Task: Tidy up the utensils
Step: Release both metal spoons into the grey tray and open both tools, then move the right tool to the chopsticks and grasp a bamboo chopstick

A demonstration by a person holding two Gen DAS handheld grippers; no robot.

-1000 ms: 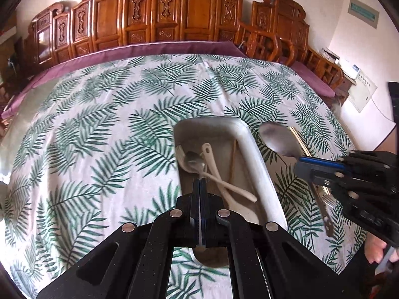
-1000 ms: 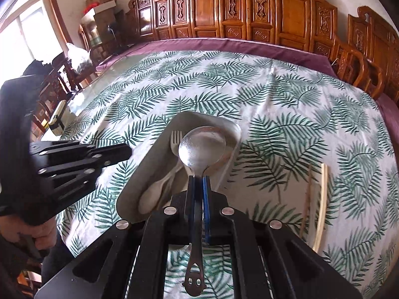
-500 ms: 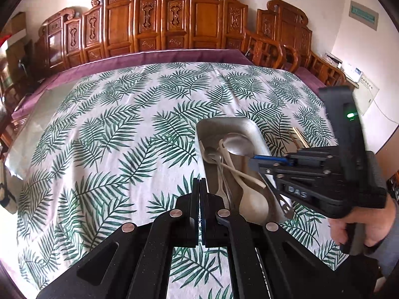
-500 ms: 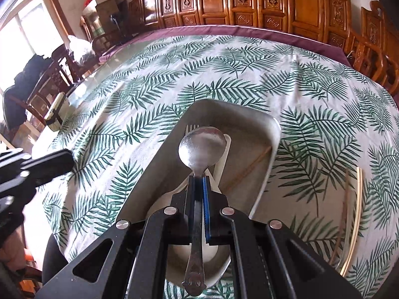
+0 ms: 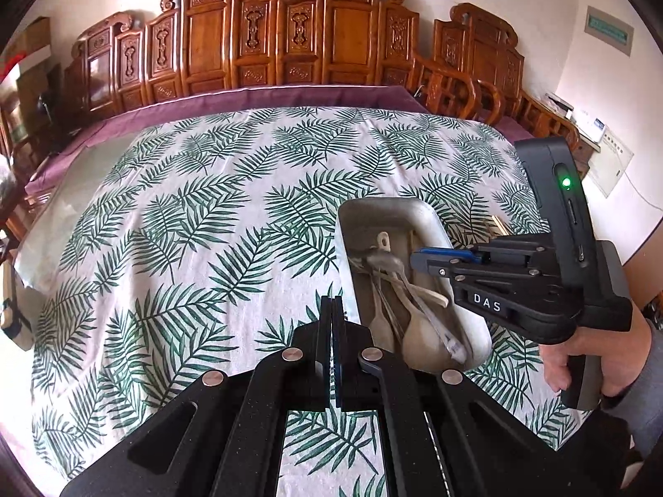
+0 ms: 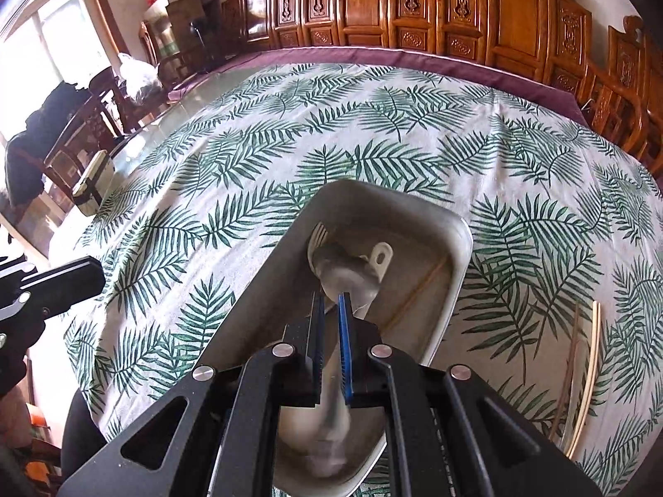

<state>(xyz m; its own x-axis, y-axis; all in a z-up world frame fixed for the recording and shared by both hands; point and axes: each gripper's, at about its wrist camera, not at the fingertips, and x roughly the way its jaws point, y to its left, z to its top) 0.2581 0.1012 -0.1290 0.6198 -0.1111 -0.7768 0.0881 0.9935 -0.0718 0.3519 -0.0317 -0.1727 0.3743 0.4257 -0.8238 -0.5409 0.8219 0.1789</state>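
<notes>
Tablecloth (image 6: 257, 157) with green fern print carries the metal tray (image 6: 451, 290), where the steel spoon (image 6: 348, 277) lies among pale plastic utensils (image 5: 418, 327). Right gripper (image 6: 330, 306) hangs over the tray, jaws slightly parted and empty; left gripper (image 5: 332, 310) sits beside the tray, jaws pressed together on nothing.

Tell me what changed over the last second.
The right gripper carried the metal spoon over the tray, then opened and let it go; it now lies in the tray on the white spoon and fork. The left gripper backed off leftward, shut and empty. The chopsticks stayed on the tablecloth.
</notes>
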